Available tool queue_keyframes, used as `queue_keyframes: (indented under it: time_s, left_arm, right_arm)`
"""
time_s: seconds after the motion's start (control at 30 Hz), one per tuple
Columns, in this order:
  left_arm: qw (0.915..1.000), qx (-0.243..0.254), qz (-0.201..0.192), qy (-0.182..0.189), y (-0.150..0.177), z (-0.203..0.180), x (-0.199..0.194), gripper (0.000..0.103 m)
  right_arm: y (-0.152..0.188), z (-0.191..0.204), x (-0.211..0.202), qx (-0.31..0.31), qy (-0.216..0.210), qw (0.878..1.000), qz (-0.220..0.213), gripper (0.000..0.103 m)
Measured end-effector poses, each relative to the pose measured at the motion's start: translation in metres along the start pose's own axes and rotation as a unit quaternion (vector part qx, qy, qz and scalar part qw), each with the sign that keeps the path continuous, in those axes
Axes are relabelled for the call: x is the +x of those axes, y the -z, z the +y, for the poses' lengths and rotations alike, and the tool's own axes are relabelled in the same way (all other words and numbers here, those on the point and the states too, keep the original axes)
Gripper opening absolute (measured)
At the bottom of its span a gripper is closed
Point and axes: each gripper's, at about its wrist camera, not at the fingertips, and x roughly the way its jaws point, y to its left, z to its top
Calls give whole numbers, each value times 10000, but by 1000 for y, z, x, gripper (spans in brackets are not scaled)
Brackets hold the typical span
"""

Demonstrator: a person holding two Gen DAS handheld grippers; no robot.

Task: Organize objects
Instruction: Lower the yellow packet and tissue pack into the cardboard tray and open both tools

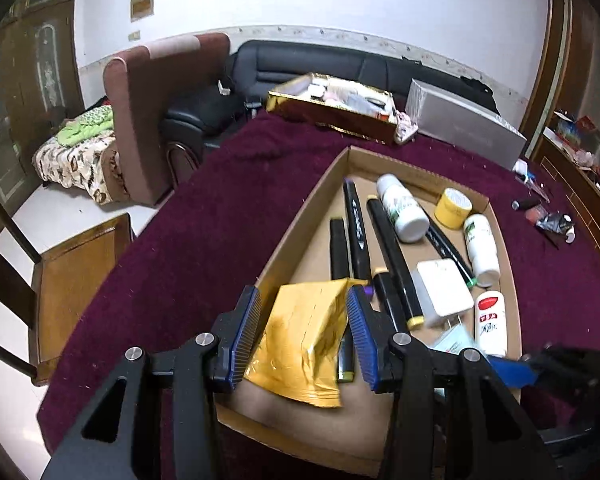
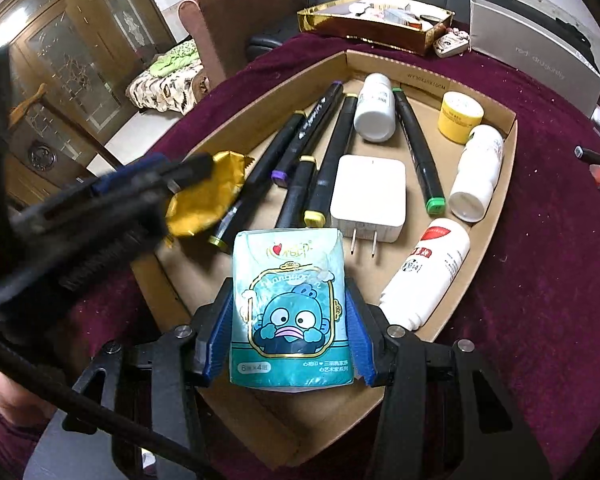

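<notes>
Left wrist view: left gripper (image 1: 306,330) over near left corner of cardboard tray (image 1: 300,224), jaws part closed on gold foil packet (image 1: 304,340), blue pads pressing both sides, packet crumpled and lifted clear of tray floor. Right wrist view: right gripper (image 2: 290,328) over near end of same tray, jaws about half open and clamped on teal tissue pack (image 2: 292,312) with cartoon print, pack upright between the pads, above tray floor. Same view, left side: left gripper blurred, gold packet visible at its tip, near the marker ends. Tray contents, noted from right wrist view: five black markers (image 2: 328,160) lying side by side, roughly lengthwise, caps yellow and purple; a sixth with green caps (image 2: 418,152) just right of white charger (image 2: 370,198), prongs pointing toward the near end. White bottle (image 2: 376,108) at far end between markers; yellow tape roll (image 2: 460,116) near far right corner; second white bottle (image 2: 478,172) along right wall; white bottle with red label (image 2: 428,276) on its side at near right wall. Tray resting on bench under maroon cloth (image 2: 560,280). Beyond tray: gold box (image 2: 372,28) with mixed items and grey box (image 2: 536,64), both on the cloth. Small loose items at far right bench edge, too small to identify.
</notes>
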Motion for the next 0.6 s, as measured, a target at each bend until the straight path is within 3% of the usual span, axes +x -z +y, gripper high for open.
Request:
queue_keyframes:
  time_s: [0.6]
  left_arm:
    - [9997, 22, -192, -121, -4, -2, -13, 42]
  right_arm:
    - [5, 6, 5, -42, 167, 9999, -20, 51]
